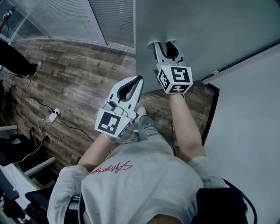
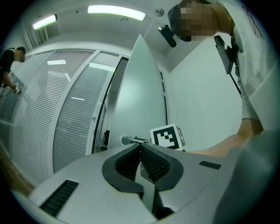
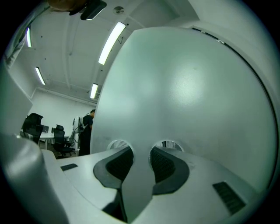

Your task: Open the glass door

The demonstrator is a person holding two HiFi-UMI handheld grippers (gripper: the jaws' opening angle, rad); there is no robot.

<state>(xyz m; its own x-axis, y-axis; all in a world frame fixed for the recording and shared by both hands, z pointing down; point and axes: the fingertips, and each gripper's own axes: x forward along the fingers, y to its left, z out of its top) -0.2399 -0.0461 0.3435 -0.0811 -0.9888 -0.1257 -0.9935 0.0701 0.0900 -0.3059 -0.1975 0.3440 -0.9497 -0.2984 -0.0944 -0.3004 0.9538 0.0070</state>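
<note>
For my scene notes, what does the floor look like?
The floor is brown wood planking with a streaky grain. The head view shows it best.

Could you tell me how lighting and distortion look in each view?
Head view: dim, with dark corners. Left gripper view: strong fisheye bends the blinds, ceiling light blown out. Right gripper view: fisheye bulges the glass door, which carries a soft glare patch.
</note>
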